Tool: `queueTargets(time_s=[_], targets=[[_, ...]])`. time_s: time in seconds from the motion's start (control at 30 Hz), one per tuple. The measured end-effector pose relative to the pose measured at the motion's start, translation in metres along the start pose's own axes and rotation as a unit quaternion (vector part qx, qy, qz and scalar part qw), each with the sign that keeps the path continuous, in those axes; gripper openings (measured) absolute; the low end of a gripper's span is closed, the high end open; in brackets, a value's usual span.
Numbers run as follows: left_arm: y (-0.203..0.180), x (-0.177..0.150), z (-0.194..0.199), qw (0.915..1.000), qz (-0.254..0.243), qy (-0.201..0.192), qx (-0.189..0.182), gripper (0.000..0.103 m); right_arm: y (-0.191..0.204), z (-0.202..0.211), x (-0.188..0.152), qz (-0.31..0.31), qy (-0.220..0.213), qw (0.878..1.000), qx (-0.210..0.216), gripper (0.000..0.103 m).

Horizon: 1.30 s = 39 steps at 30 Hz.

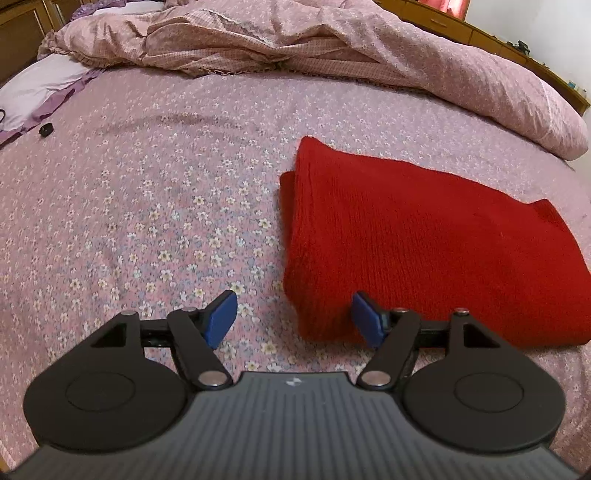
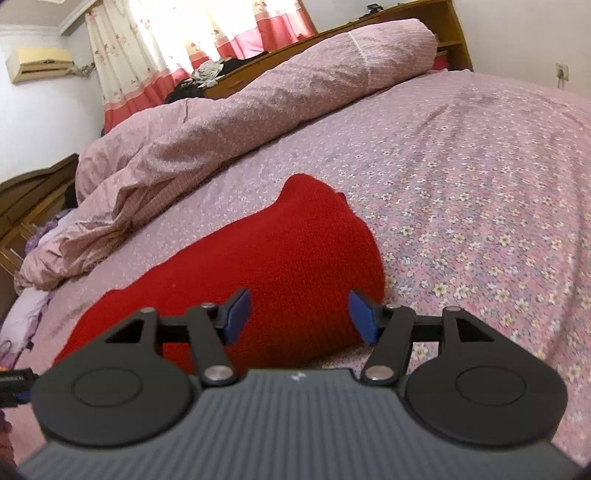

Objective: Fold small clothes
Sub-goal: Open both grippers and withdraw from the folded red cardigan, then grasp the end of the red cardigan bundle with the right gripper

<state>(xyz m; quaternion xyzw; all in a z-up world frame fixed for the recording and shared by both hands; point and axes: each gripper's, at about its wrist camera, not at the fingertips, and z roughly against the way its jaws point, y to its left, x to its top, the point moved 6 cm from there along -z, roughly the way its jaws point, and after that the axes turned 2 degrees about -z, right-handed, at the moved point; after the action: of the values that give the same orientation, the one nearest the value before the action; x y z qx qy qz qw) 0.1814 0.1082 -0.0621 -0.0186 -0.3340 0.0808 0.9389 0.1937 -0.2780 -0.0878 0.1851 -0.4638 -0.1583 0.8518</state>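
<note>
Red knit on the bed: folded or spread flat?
Folded. The red knit lies as a compact doubled block on the bedsheet, with a second layer's edge showing along its left side.

Red knit garment (image 1: 424,251), plain, a ribbed knit texture seen across it. Bed sheet (image 1: 147,221) noted as pink, printed all over with small white and cream flowers with bluish specks. Quilt (image 1: 295,44) recorded as dusty pink with a fine pale speckle; part of it shown in a small check. Pillow (image 1: 33,92) white with a purple frilled edge. Left gripper (image 1: 293,319) and right gripper (image 2: 301,314): black arms, blue pads, grey ribbed body. Curtain (image 2: 155,48) cream with faint floral print, banded red and pink below. Headboard (image 2: 417,14) seen in yellow-brown wood.
</note>
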Motion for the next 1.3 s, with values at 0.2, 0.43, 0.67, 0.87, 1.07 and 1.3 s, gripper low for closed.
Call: queueTargets(time_s=[0.2, 0.43, 0.67, 0.87, 1.07, 1.3], targets=[[-0.004, -0.005, 0.006, 0.9999, 0.002, 0.006, -0.012, 0.075, -0.004, 0.013, -0.002, -0.030, 0.002, 1.000, 0.005, 0.068], [-0.006, -0.009, 0.011, 0.9998, -0.004, 0.006, -0.018, 0.075, -0.005, 0.017, -0.012, -0.050, 0.020, 0.999, 0.006, 0.072], [-0.006, -0.015, 0.011, 0.9997, -0.007, 0.013, -0.019, 0.075, -0.005, 0.014, -0.021, -0.073, 0.038, 0.996, 0.015, 0.072], [-0.006, -0.018, 0.008, 0.9996, -0.008, 0.019, -0.021, 0.075, -0.006, 0.011, -0.025, -0.089, 0.048, 0.995, 0.016, 0.072], [-0.007, -0.021, 0.004, 0.9993, -0.012, 0.026, -0.025, 0.075, -0.012, 0.004, -0.028, -0.122, 0.054, 0.991, 0.014, 0.072], [-0.011, -0.023, 0.001, 0.9990, -0.015, 0.028, -0.032, 0.075, -0.019, -0.003, -0.032, -0.172, 0.050, 0.984, 0.011, 0.075]])
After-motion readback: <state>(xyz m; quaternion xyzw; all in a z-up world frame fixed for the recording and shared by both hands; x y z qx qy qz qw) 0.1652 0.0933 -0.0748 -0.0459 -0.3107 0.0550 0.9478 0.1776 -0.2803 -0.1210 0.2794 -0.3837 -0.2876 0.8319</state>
